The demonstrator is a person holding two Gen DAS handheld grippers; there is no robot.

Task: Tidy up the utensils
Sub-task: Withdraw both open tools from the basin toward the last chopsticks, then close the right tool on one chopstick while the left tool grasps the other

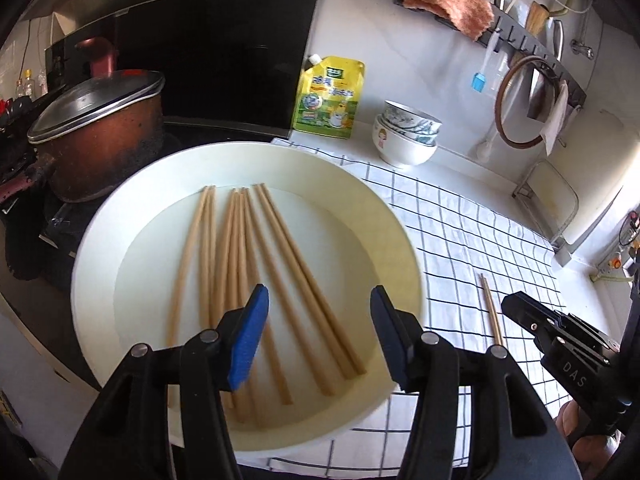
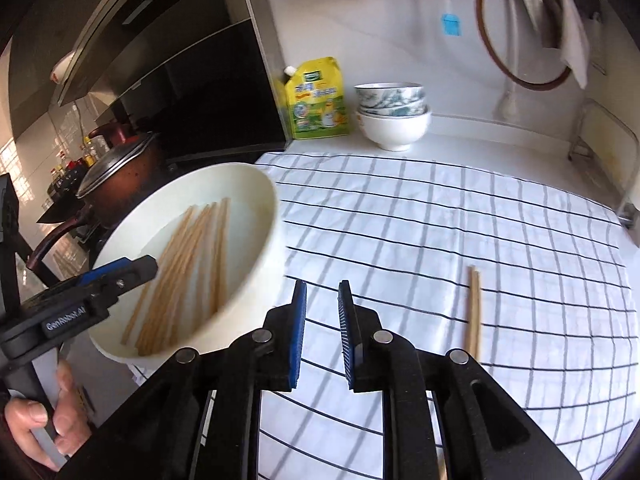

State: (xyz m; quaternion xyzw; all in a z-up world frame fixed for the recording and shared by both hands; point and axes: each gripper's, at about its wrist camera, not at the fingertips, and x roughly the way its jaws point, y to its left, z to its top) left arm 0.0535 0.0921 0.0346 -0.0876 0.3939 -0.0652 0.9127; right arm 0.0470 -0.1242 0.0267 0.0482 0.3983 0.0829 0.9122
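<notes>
Several wooden chopsticks [image 1: 248,260] lie side by side in a wide cream basin [image 1: 400,216]. My left gripper [image 1: 318,300] hovers over them, its blue pads apart and holding nothing. To the basin's right, a pair of chopsticks [image 1: 491,312] lies on the checked cloth [image 1: 460,220]. In the right wrist view my right gripper [image 2: 322,286] stands over the cloth between the basin [image 2: 268,208] and that pair [image 2: 474,312], with a narrow empty gap between its pads. Its black tip [image 1: 516,304] shows beside the pair. The left gripper's finger [image 2: 148,264] reaches over the basin.
A lidded brown pot [image 1: 100,140] sits on the stove left of the basin. A yellow pouch [image 1: 330,96] and stacked bowls [image 1: 408,136] stand at the back by the wall. A wall rack [image 1: 520,40] holds a cloth and tools. A hand [image 2: 32,420] grips the left handle.
</notes>
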